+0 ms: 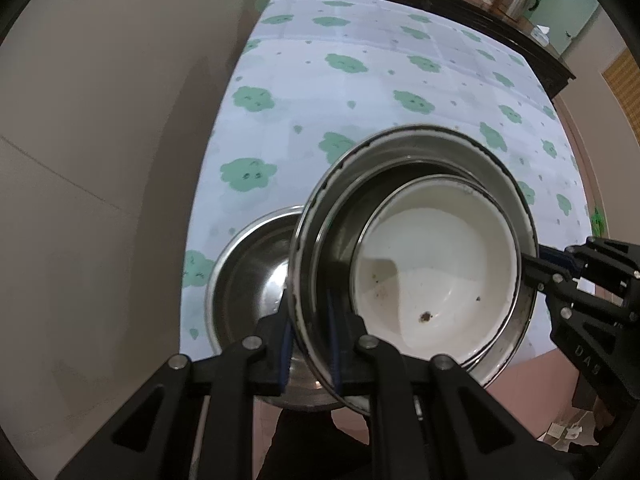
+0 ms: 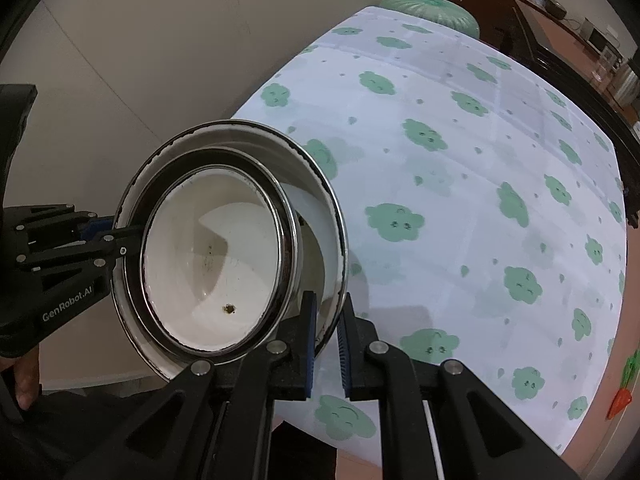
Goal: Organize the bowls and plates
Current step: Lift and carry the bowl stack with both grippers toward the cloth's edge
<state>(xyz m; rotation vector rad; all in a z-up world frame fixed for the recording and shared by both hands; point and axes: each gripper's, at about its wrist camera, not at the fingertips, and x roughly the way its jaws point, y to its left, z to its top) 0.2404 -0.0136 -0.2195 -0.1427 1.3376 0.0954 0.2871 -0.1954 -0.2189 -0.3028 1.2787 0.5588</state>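
Gripping the big bowl [image 1: 400, 168] by its near rim, the left claw [image 1: 310, 340] holds it tilted above the desk [image 1: 360, 60], a white bowl [image 1: 436, 264] nested inside. A steel bowl [image 1: 248, 276] sits beneath on the cloth. Across, the right claw [image 1: 534, 268] pinches the opposite rim.

Right wrist view: right claw [image 2: 328, 344] clamps the big bowl's [image 2: 320, 208] edge, white bowl [image 2: 208, 260] inside, left claw [image 2: 124, 236] biting the far rim.

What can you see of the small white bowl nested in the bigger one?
The small white bowl is round, glossy white inside, looks like enamel with a dark metal rim. A few brown specks dirty its bottom. It sits tilted inside the larger steel-rimmed bowl, off to one side, its rim apparently against that bowl's wall. The left hand-held gripper and the right hand-held gripper each pinch the larger bowl's rim, not the small one.
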